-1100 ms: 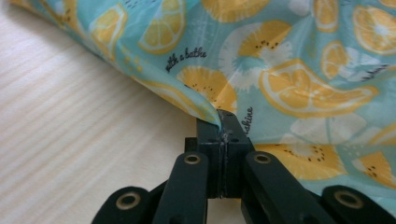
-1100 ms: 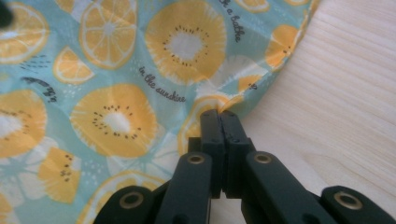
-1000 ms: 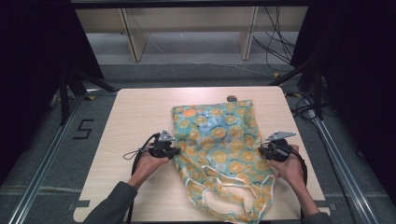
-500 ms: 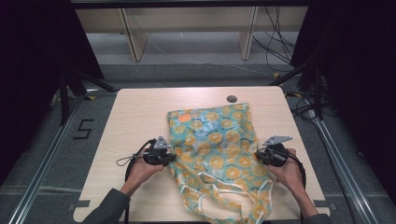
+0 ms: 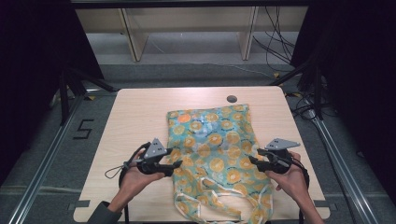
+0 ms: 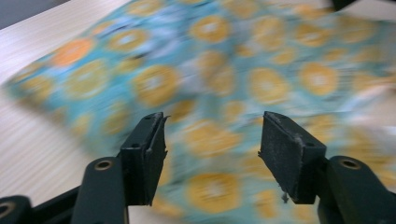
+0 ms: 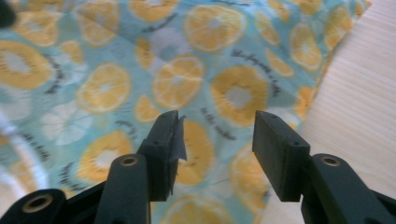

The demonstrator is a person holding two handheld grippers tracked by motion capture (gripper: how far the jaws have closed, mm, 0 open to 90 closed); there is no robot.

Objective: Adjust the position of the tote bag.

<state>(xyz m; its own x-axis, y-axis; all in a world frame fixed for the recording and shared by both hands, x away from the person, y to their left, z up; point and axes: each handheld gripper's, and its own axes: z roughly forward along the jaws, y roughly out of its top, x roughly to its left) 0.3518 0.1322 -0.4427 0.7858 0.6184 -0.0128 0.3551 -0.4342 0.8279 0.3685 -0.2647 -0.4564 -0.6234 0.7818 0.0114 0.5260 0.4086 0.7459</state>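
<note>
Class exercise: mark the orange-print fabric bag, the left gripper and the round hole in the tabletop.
orange-print fabric bag (image 5: 212, 140): high view, middle of the cloth.
left gripper (image 5: 178, 164): high view, between its jaw tips at the bag's edge.
round hole (image 5: 231, 99): high view, its dark centre.

"5" marking (image 5: 83, 129) on floor left of table.

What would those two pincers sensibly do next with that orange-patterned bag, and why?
Probably close both on the bag's side edges. The left gripper and right gripper sit open at opposite sides, fabric between each pair of jaws, nothing pinched yet.
</note>
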